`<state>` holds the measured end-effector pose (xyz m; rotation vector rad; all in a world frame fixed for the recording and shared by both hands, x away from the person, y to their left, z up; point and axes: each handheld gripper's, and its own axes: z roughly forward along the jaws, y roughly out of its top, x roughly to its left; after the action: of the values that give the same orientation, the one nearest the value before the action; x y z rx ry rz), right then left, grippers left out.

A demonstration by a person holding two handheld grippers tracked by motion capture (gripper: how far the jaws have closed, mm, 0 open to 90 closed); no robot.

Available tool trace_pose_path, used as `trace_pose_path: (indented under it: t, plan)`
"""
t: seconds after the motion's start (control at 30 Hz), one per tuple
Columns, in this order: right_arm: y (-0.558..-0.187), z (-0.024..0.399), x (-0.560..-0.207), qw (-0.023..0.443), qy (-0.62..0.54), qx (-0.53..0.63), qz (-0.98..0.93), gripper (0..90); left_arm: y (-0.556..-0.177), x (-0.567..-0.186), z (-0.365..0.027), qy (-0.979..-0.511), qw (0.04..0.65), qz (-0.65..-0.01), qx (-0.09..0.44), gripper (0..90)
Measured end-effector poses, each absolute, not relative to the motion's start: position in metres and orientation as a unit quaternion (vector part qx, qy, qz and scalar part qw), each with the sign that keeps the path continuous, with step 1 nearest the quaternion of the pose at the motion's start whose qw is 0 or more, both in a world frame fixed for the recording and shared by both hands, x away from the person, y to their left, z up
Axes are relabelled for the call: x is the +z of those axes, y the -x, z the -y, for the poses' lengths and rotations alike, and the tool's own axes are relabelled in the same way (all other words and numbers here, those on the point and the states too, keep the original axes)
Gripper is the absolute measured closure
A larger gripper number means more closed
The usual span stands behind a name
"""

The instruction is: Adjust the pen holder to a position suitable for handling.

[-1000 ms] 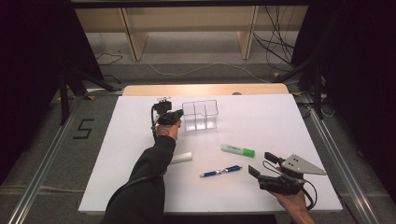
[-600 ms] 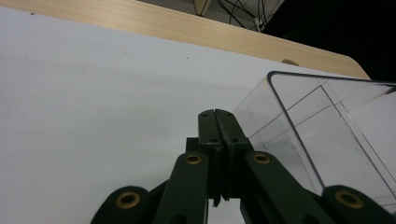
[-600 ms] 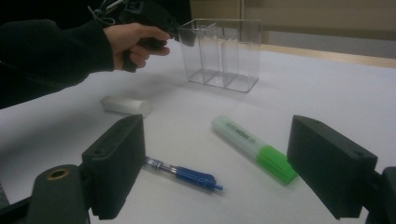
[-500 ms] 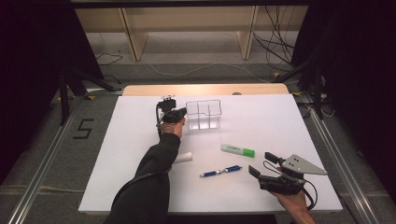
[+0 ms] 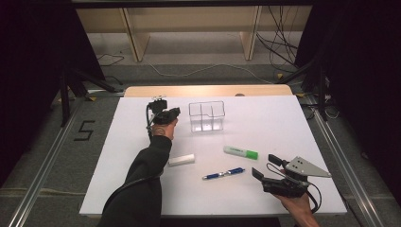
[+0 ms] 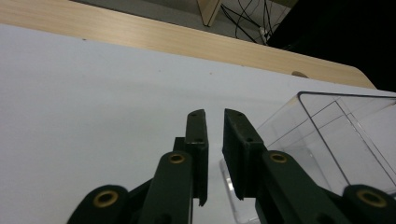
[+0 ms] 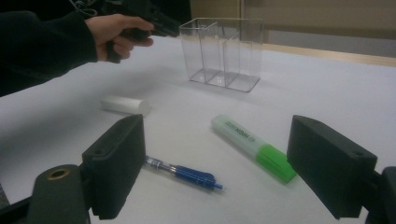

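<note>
1. The left arm stretches far across the white table [image 5: 118, 156]; the right hand [image 5: 297, 204] rests near its front edge
2. A clear divided organiser [image 5: 206, 116] stands just right of the left gripper [image 5: 174, 112]; eraser [image 5: 181, 160], blue pen [image 5: 223, 173] and green highlighter [image 5: 241, 152] lie between the hands
3. The left gripper's jaws, just opening, stand slightly apart with nothing between them; the right gripper [image 5: 265, 166] gapes wide, holding nothing

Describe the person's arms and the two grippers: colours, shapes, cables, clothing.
The left arm wears a long black sleeve. The left gripper and right gripper are both black with flat rectangular jaws and brass-coloured pivot pins. A black cable trails from the left one; the right carries a grey three-cornered plate.
</note>
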<state>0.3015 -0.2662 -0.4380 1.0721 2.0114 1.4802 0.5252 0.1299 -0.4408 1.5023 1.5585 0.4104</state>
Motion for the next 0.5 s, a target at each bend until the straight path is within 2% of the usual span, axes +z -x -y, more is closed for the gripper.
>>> trace_pose_path:
  t: [0.13,0.3,0.5]
  plan:
    - [-0.302,0.265,-0.438,0.209,-0.386,0.530,-0.726,20.4,-0.516,-0.434,-0.144,-0.605,0.464,-0.625,0.165,70.5]
    - [-0.303,0.265,-0.439,0.209,-0.384,0.530,-0.726,20.3,-0.503,-0.429,-0.151,-0.630,0.458,-0.605,0.166,59.2]
    - [-0.303,0.265,-0.439,0.209,-0.385,0.530,-0.726,20.3,-0.488,-0.426,-0.153,-0.649,0.458,-0.586,0.160,50.3]
